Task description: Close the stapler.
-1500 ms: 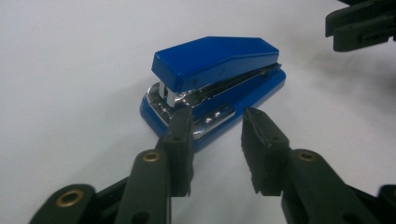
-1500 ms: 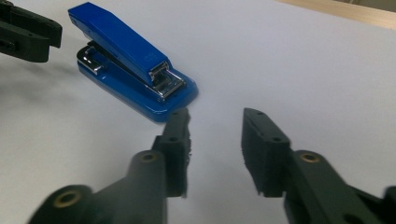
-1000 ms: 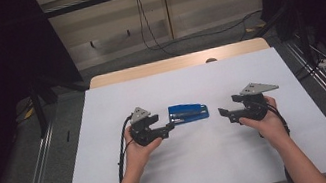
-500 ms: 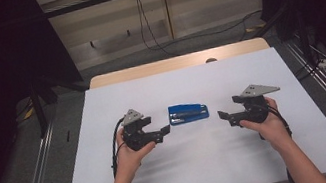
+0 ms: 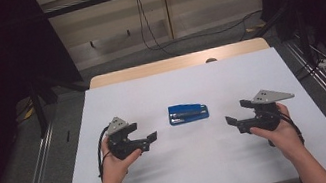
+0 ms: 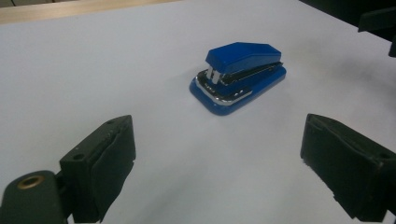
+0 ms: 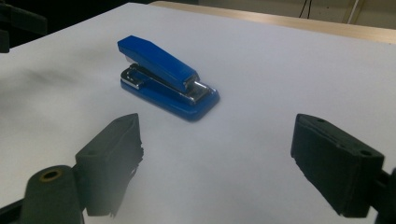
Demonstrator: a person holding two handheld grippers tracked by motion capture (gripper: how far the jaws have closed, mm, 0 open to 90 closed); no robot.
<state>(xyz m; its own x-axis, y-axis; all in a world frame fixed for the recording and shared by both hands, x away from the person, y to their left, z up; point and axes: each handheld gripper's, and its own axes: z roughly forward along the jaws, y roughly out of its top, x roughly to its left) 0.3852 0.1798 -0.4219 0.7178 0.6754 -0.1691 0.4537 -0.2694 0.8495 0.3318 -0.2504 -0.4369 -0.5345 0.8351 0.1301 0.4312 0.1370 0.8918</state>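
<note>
left gripper [image 5: 148, 140]: held in the person's left hand [image 5: 118, 161], jaws spread wide, nothing between them, pointing inward | right gripper [image 5: 235, 123]: held in the right hand [image 5: 280, 133], jaws wide apart, holding nothing, pointing inward | forearms: enter from the bottom edge, well apart

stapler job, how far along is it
Nothing looks done yet. The blue stapler lies closed and flat on the white table, touched by neither gripper. In hand: the left gripper and right gripper are both open, one on each side of it, jaws pointing toward it, well apart from it. Left to do: close in, grip it and whatever handling follows.
</note>
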